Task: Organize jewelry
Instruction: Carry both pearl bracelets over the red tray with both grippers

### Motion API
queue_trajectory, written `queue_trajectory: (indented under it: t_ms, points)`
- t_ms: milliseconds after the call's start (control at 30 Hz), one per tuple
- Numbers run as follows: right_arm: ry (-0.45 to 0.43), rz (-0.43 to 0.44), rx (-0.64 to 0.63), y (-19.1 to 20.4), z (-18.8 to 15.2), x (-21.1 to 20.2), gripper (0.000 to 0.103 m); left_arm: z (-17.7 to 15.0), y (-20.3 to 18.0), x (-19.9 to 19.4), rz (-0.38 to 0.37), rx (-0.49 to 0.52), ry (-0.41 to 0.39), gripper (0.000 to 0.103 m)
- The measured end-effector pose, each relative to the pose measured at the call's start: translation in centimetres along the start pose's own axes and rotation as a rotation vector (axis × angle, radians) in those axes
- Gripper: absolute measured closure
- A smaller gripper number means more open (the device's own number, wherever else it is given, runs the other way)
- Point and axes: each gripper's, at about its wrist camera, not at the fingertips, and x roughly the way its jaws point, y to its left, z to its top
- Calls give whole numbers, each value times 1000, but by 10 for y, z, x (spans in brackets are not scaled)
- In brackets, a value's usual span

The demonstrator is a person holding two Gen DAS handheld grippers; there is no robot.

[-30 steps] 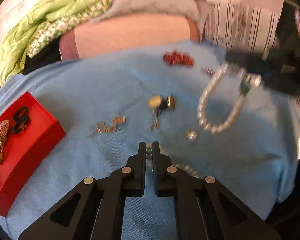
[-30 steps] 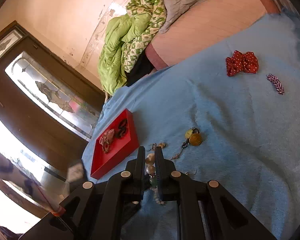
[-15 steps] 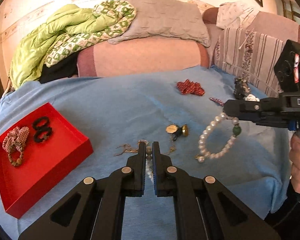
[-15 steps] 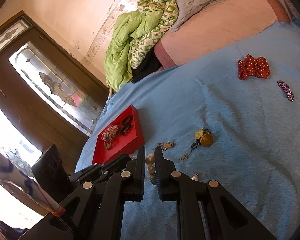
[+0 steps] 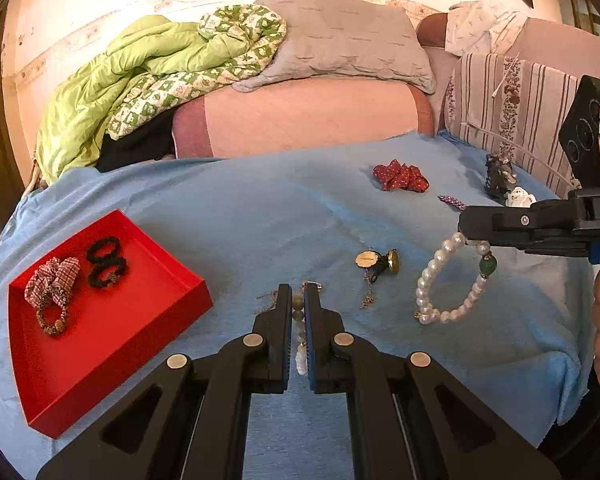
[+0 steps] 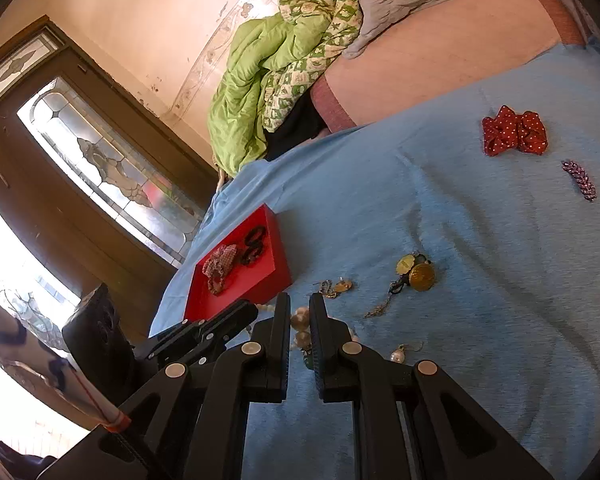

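My left gripper (image 5: 298, 294) is shut on a string of pale beads (image 5: 299, 312), held above the blue cloth. My right gripper (image 6: 300, 304) is shut on a pearl bracelet with a green bead (image 5: 452, 284), which hangs in a loop at the right of the left wrist view; its pearls (image 6: 300, 320) show between the right jaws. The red tray (image 5: 112, 328) lies at the left and holds a checked scrunchie (image 5: 54, 280) and black hair ties (image 5: 106, 262). It also shows in the right wrist view (image 6: 276, 276).
On the blue cloth (image 5: 260, 220) lie gold pendants (image 5: 380, 262), a red dotted scrunchie (image 5: 400, 176), a small purple clip (image 5: 452, 202), small gold pieces (image 6: 334, 286) and a pearl earring (image 6: 398, 356). A sofa with a green quilt (image 5: 148, 80) and pillows stands behind.
Both grippers have risen and pulled back with their beads. The pearl bracelet now hangs clear of the cloth, and the red tray shows more fully.
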Motion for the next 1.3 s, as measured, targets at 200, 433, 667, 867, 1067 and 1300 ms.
queue_trajectory:
  t_ms: [200,433,667,867,1067,1300]
  points:
    - [4,3,-1,4,-3,2,92,1,2,-3,10,-3,-7,97]
    - [8,9,18,11,-10,7,92,0,11,-10,15,-17,-20,97]
    - [18,0,21,23,-15,12,92,1,24,-20,24,-44,-41,97]
    - [30,4,17,46,-17,20,92,4,48,-33,34,-97,-75,97]
    - [57,8,-41,81,-11,39,92,4,80,-48,55,-162,-110,97]
    - [94,11,-116,121,-1,68,92,-1,129,-59,121,-240,-128,97]
